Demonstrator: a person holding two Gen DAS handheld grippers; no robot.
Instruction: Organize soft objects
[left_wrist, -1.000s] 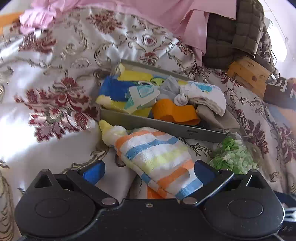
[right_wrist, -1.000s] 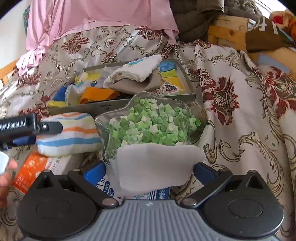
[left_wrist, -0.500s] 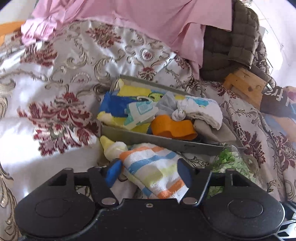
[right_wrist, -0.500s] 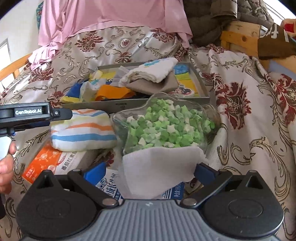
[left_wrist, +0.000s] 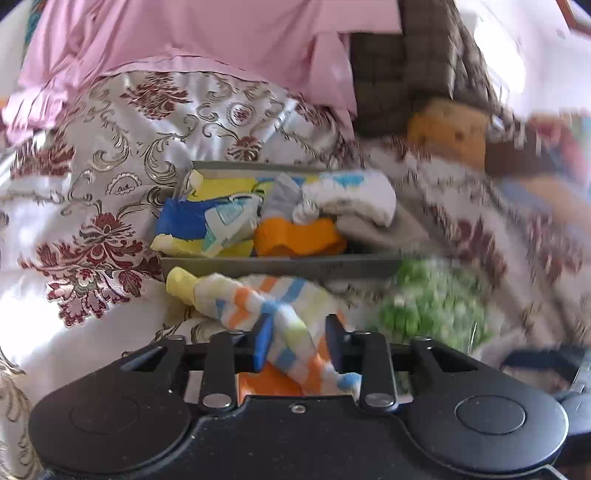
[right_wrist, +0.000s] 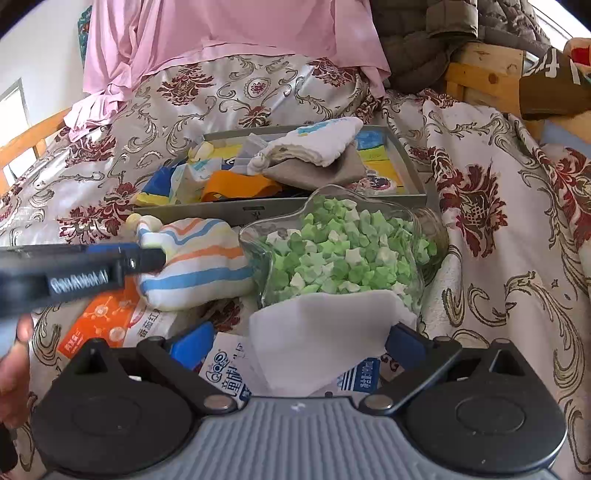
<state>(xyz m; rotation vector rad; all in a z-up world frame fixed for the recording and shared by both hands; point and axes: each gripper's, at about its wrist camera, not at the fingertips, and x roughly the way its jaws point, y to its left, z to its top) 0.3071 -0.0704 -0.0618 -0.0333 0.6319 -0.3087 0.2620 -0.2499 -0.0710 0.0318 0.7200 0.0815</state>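
Note:
A towel striped in orange, blue and yellow (left_wrist: 258, 302) lies on the bedspread in front of a grey tray (left_wrist: 277, 267) filled with folded cloths. My left gripper (left_wrist: 299, 343) is closing on the towel's near end, and the fabric is bunched and pinched between its blue pads. In the right wrist view the same towel (right_wrist: 195, 258) has the left gripper (right_wrist: 147, 258) on it from the left. My right gripper (right_wrist: 299, 345) stands open, with a white tissue (right_wrist: 321, 332) rising between its fingers. The pads do not squeeze the tissue.
A star-shaped glass bowl of green paper stars (right_wrist: 343, 254) sits right of the towel, close to the tray's front wall (right_wrist: 221, 212). An orange packet (right_wrist: 107, 321) and a tissue pack (right_wrist: 229, 365) lie near. Pink cloth and a dark quilted jacket lie behind. A hand shows at the left edge.
The left jaws have come together from wide open onto the striped towel and bunched it. The left gripper has shifted across the bed. The right gripper has stayed put.

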